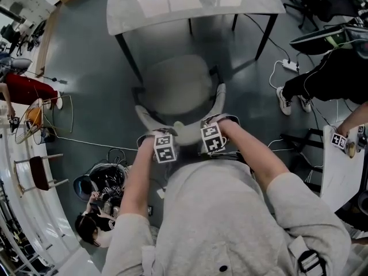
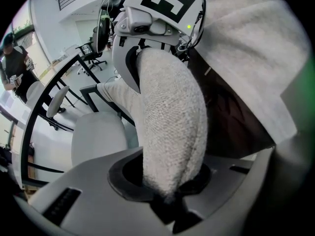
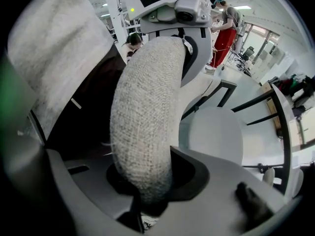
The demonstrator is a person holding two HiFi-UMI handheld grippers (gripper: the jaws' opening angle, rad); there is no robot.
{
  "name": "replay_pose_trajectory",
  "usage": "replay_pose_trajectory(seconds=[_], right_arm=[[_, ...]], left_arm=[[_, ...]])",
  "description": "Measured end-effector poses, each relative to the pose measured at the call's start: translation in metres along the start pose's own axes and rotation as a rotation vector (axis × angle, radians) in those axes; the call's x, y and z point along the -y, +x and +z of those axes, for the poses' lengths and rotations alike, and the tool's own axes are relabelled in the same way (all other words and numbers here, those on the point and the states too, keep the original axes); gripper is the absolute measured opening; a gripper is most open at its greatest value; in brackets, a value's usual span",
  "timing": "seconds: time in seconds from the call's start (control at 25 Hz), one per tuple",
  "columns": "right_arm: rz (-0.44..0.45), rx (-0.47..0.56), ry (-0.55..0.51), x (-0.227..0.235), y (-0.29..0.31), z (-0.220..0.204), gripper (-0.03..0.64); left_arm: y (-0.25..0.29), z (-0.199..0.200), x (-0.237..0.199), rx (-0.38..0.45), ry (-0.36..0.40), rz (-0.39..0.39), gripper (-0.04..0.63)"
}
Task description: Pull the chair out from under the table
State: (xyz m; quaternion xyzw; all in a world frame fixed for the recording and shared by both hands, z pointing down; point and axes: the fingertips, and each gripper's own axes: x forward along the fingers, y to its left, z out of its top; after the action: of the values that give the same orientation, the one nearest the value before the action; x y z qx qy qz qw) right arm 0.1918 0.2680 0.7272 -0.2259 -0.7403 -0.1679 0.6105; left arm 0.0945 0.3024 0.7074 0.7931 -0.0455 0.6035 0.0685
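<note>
Grippers first, in the head view: the left gripper [image 1: 153, 132] and the right gripper [image 1: 216, 121] both point steeply down onto the top of the chair [image 1: 175, 85]. They clench its curved backrest [image 1: 179, 129], one on each side of its middle, close together. The pale seat [image 1: 172, 73] shows on the near side of the table [image 1: 138, 10], just past its near edge and between two dark table legs [image 1: 130, 57]. A cable [image 1: 86, 141] trails over the grey floor [image 1: 86, 68] to the left of the chair.

In the left gripper view, the left gripper [image 2: 167, 193] has its jaws clamped on the woven backrest [image 2: 172, 127], which fills the gap between them. The right gripper [image 2: 157, 18] grips the same backrest further along. The seat [image 2: 96, 136] lies below, beside the table's dark edge [image 2: 25, 132]. A grey sleeve [image 2: 256, 48] fills the right side.

In the right gripper view, the right gripper [image 3: 147, 193] is likewise clenched on the backrest [image 3: 142, 117], with the cloth pressed between its jaws. The left gripper [image 3: 172, 14] holds on beyond it. The seat [image 3: 216, 132] sits near the table's dark edge [image 3: 285, 127].
</note>
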Motion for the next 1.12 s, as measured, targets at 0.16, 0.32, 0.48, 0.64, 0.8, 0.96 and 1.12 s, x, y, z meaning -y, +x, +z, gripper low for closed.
replay_pose_trajectory(seconds=[0.16, 0.32, 0.48, 0.64, 0.8, 0.96, 1.12], right_arm=[[0.003, -0.001, -0.007, -0.014, 0.0, 0.004, 0.092], [-0.011, 0.007, -0.007, -0.025, 0.0, 0.005, 0.092], [-0.065, 0.014, -0.011, -0.028, -0.001, 0.002, 0.094], [-0.096, 0.03, -0.006, -0.029, -0.009, 0.001, 0.097], [-0.131, 0.071, 0.002, -0.029, -0.028, 0.0, 0.107], [-0.189, 0.147, 0.043, -0.03, -0.052, -0.001, 0.118], [-0.237, 0.242, 0.124, -0.037, -0.09, -0.008, 0.088]], left_arm=[[0.001, 0.002, 0.015, 0.001, -0.009, -0.005, 0.101], [0.002, 0.006, 0.027, -0.009, -0.017, -0.002, 0.101], [0.003, 0.01, 0.029, -0.022, -0.032, 0.029, 0.112], [-0.005, 0.01, 0.028, -0.008, -0.075, 0.057, 0.138], [-0.022, 0.006, 0.03, 0.004, -0.096, 0.084, 0.141], [-0.042, 0.0, 0.031, 0.068, -0.198, 0.161, 0.143], [-0.068, -0.005, 0.035, 0.13, -0.262, 0.268, 0.132]])
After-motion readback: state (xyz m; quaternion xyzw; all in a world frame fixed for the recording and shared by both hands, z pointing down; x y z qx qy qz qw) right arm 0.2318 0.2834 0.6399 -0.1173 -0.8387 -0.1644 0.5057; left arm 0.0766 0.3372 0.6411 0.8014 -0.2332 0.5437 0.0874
